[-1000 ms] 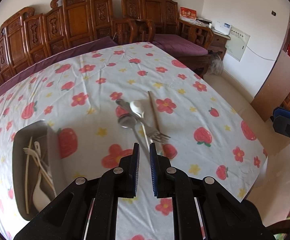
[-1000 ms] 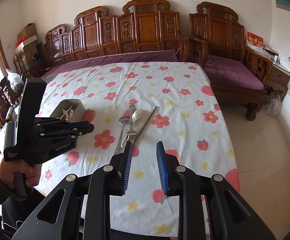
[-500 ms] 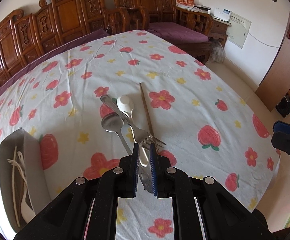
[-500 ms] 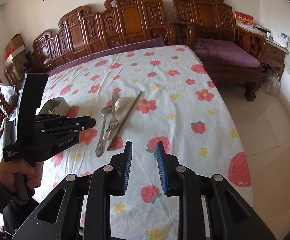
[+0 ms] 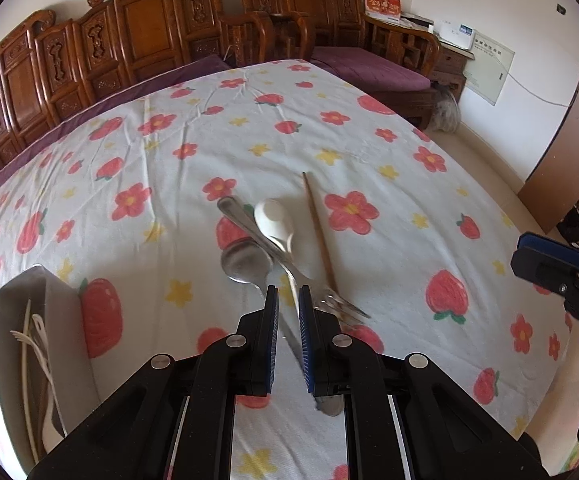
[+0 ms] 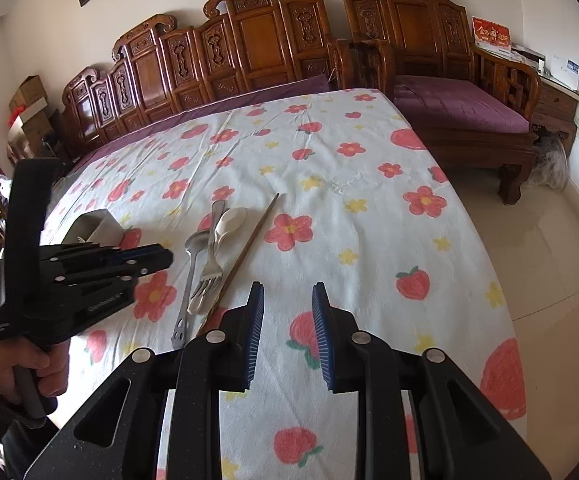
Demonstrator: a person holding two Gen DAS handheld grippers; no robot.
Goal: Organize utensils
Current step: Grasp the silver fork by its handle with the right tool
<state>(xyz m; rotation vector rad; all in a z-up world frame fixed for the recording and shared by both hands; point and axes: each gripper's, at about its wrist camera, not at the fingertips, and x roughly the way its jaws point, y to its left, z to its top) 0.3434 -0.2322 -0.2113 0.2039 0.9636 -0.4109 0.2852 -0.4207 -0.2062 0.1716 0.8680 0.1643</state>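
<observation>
A small pile of utensils lies mid-table on the flowered cloth: a metal spoon (image 5: 245, 264), a metal fork (image 5: 289, 268) across it, a white spoon (image 5: 275, 220) and one wooden chopstick (image 5: 319, 232). My left gripper (image 5: 288, 300) hovers just above the near end of the pile, shut with only a thin slit and nothing in it; the metal spoon's handle runs below it. In the right wrist view it (image 6: 165, 258) sits left of the metal spoon (image 6: 195, 244). My right gripper (image 6: 288, 300) stands open and empty, near the chopstick's (image 6: 249, 248) close end.
A metal container (image 5: 17, 320) with white plastic utensils sits at the table's left. A carved wooden bench (image 6: 249, 48) lines the far side and a purple-cushioned armchair (image 6: 457, 108) stands at the right. The cloth's right edge (image 6: 489, 264) drops to the tiled floor.
Both grippers have come down and moved forward toward the utensil pile. The left one now sits over the metal spoon's handle. Neither jaw gap has changed.
</observation>
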